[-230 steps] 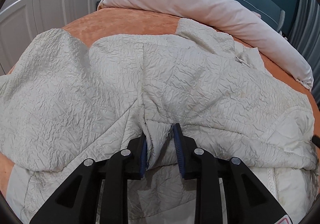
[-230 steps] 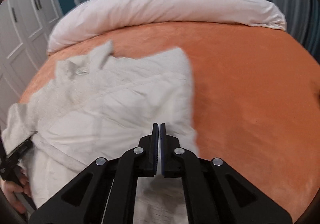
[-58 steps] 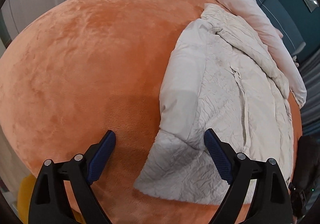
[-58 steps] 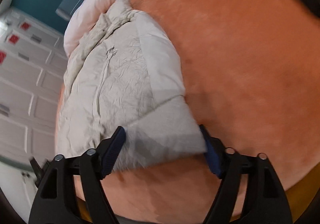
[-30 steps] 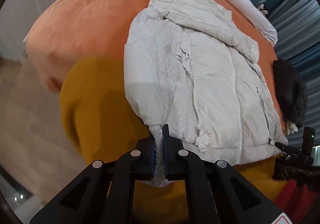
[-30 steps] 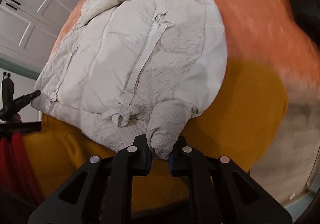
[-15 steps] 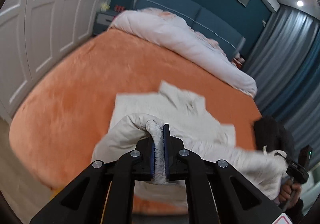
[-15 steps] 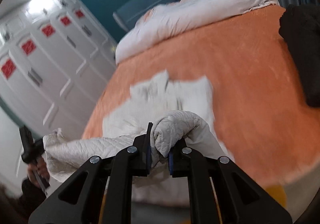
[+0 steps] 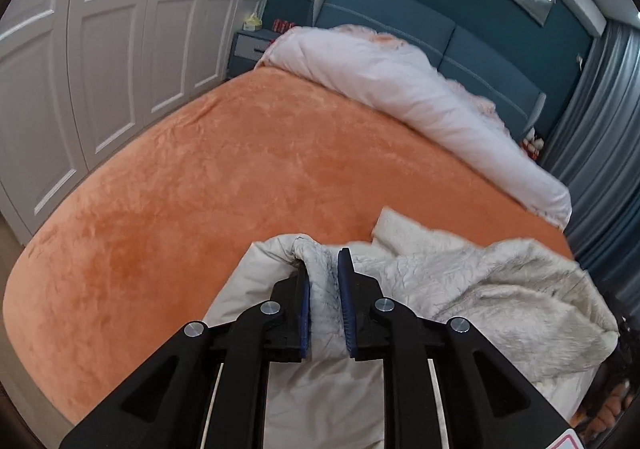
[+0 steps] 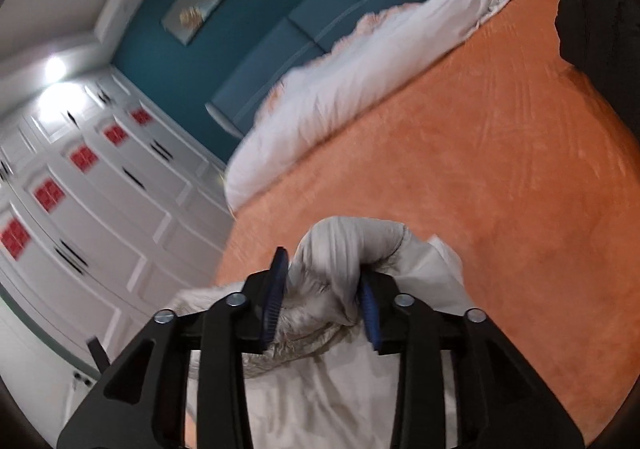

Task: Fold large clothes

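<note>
A large off-white quilted jacket (image 9: 460, 281) is bunched near the front edge of the orange bed (image 9: 240, 169). My left gripper (image 9: 323, 273) has its jaws slightly apart with a wad of the jacket's hem between them. In the right wrist view my right gripper (image 10: 320, 289) has its jaws wider apart, with a rounded bundle of the jacket (image 10: 352, 249) still between them. The jacket hangs below both grippers, and the part under them is hidden.
A white duvet (image 9: 400, 89) lies rolled along the blue headboard (image 9: 440, 37). White wardrobe doors (image 9: 100, 49) line the left. A black garment (image 10: 600, 9) lies on the bed's right side. Grey curtains (image 9: 600, 121) hang at the right.
Both grippers carried the hem forward over the jacket toward the headboard. Their jaws, tightly shut half a second ago, have now parted, the right more than the left.
</note>
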The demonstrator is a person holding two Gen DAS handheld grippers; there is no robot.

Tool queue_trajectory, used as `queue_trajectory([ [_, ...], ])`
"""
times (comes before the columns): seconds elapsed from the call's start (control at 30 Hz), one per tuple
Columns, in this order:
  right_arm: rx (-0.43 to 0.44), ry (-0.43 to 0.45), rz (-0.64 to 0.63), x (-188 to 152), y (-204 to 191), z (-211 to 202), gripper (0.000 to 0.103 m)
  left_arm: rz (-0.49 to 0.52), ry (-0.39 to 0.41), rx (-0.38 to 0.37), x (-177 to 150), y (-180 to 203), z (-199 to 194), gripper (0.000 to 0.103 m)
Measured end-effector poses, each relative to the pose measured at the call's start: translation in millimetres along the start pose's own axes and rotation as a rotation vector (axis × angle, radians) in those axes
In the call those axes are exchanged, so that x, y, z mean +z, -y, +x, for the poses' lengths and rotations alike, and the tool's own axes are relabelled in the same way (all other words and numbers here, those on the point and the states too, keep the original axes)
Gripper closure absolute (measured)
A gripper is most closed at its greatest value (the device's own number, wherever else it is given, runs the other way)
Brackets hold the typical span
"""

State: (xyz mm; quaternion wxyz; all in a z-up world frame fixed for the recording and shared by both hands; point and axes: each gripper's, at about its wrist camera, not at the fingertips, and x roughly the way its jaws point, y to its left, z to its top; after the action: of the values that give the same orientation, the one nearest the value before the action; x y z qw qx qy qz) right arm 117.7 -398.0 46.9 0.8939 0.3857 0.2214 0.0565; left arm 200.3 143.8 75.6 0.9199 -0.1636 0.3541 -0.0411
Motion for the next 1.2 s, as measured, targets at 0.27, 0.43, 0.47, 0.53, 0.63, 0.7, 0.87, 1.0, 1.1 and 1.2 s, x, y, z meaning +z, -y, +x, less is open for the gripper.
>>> queue_trajectory([
  [0.27, -0.054, 0.136, -0.143, 13.1, -26.5, -44.0, 0.052, 0.019, 0.179, 0.110, 24.6, -0.3, -40.3, 0.080],
  [0.43, -0.088, 0.033, -0.400, -39.8, -68.9, -35.0, 0.053, 0.109, 0.349, 0.126, 32.5, 19.1, -87.0, 0.051],
  [0.47, -0.082, -0.013, -0.457, -60.7, -79.6, -25.4, 0.055, 0.162, 0.308, 0.086, 27.8, 33.3, -86.2, 0.050],
  [0.53, -0.081, -0.092, -0.543, -96.8, -94.2, -6.1, 0.058, 0.231, 0.254, 0.034, 12.4, 52.1, -81.0, 0.048],
  [0.63, -0.075, -0.207, -0.653, -147.1, -109.9, 25.9, 0.061, 0.353, 0.133, -0.038, -43.0, 84.8, -55.9, 0.041],
  [0.7, -0.073, -0.273, -0.711, -173.6, -114.7, 47.8, 0.062, 0.400, 0.067, -0.036, -78.2, 96.2, -35.3, 0.041],
  [0.87, -0.194, -0.288, -0.783, -177.2, -99.4, 90.9, 0.063, 0.401, -0.062, -0.002, -135.6, 99.2, 24.2, 0.041],
  [1.0, -0.264, -0.272, -0.716, -143.3, -76.0, 118.2, 0.063, 0.370, -0.084, 0.029, -133.0, 87.0, 57.4, 0.035],
  [1.1, -0.318, -0.256, -0.674, -117.8, -59.4, 140.2, 0.063, 0.366, -0.073, 0.051, -119.0, 84.6, 76.1, 0.029],
  [1.2, -0.357, -0.250, -0.632, -90.8, -44.1, 164.7, 0.063, 0.362, -0.064, 0.064, -95.3, 84.3, 93.6, 0.029],
])
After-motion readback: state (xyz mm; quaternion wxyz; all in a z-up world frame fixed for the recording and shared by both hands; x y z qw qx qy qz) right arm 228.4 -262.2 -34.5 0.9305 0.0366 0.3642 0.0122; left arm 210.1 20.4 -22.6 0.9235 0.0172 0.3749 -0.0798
